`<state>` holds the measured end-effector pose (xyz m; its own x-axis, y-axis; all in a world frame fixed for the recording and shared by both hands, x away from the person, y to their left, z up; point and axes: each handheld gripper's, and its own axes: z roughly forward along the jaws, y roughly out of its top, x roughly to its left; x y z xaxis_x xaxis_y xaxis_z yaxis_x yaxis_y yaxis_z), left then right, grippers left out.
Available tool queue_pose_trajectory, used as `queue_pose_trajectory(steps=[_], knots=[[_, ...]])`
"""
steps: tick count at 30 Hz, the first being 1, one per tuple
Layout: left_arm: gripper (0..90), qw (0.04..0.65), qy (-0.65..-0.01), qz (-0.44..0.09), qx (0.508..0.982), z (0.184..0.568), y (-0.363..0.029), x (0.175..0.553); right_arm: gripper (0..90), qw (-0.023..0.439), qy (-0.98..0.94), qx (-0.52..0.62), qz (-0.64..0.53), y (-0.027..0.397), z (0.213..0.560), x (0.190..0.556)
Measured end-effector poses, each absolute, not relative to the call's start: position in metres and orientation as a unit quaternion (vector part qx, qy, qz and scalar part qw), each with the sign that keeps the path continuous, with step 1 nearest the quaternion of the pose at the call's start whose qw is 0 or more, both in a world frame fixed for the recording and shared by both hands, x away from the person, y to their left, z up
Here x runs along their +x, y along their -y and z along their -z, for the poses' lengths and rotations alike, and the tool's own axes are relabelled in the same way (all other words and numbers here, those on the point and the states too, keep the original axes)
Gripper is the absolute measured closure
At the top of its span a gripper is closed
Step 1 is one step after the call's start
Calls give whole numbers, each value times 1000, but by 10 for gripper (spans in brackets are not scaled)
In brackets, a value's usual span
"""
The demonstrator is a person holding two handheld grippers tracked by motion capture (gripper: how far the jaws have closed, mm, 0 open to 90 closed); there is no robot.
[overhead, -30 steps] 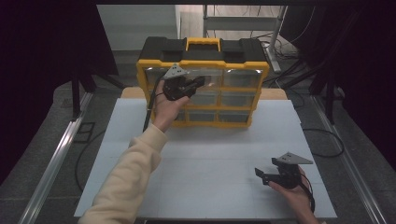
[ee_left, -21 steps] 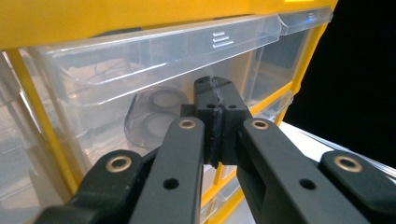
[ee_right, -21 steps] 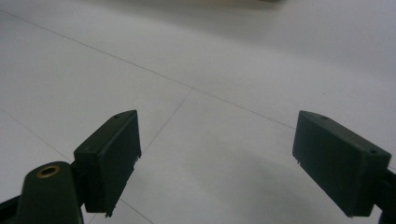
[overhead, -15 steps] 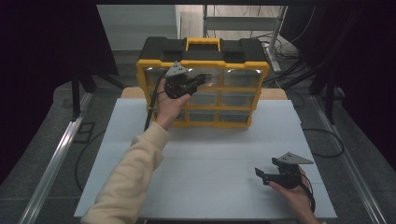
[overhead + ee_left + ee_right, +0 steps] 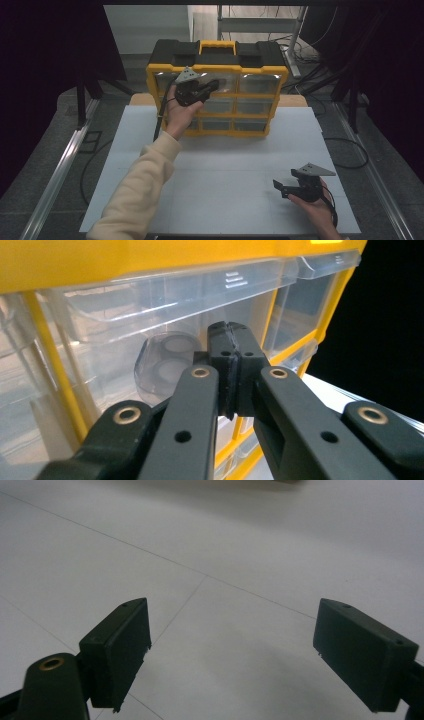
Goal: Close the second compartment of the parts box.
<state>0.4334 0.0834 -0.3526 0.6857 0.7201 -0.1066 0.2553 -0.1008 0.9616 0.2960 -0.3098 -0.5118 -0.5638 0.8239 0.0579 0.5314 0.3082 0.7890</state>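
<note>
A yellow and black organizer case stands upright at the back of the white table, its clear drawers facing me. My left gripper is held up against the top row of drawers, near the middle one. In the left gripper view its pads are pressed together right in front of a clear drawer, just below that drawer's handle lip, and I see nothing between them. My right gripper rests low near the front right of the table. Its jaws stand wide apart over bare table.
The case has a yellow carry handle on top. Dark floor, cables and metal rails surround the table. A sleeved left forearm crosses the table's left half.
</note>
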Motion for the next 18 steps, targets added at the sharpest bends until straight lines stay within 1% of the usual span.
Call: queue_pose_trajectory(steps=[18], knots=[[882, 592, -316, -185, 718, 365, -109, 389, 158, 179, -789, 428, -404, 308, 512, 297]])
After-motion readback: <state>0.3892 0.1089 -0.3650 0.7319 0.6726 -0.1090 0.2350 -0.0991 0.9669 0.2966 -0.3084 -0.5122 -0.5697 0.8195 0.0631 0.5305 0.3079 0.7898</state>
